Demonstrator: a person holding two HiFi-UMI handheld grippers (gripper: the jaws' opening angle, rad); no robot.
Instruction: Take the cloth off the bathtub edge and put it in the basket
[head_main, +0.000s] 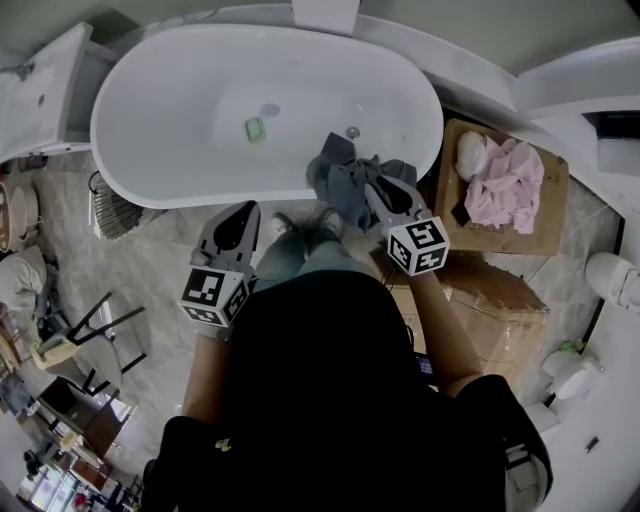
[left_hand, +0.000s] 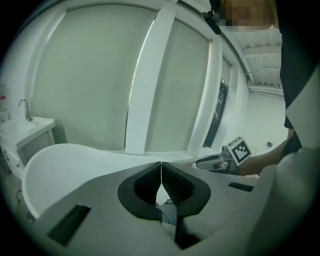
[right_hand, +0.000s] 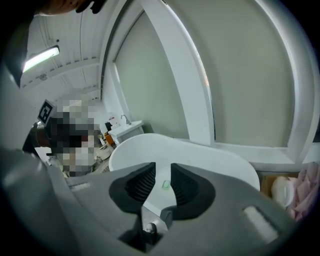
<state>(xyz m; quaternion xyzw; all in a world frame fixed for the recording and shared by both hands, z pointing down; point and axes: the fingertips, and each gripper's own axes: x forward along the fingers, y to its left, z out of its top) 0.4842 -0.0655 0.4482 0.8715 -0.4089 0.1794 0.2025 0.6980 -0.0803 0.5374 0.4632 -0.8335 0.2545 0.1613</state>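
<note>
A dark grey cloth (head_main: 340, 178) lies crumpled over the near rim of the white bathtub (head_main: 180, 130). My right gripper (head_main: 377, 192) reaches over the cloth's right part, and whether it touches the cloth I cannot tell. In the right gripper view the right gripper (right_hand: 163, 168) is open with a narrow gap. Only the bathtub (right_hand: 200, 157) and a small green piece (right_hand: 165, 184) inside it show through the gap. My left gripper (head_main: 244, 210) hangs left of the cloth, in front of the tub. Its jaws (left_hand: 161, 169) are shut tip to tip on nothing.
An open cardboard box (head_main: 545, 205) with pink and white cloths (head_main: 505, 180) stands right of the tub, and a larger carton (head_main: 490, 310) sits in front of it. A wire rack (head_main: 115, 210) is at the tub's left end. A white vanity (head_main: 40, 95) stands far left.
</note>
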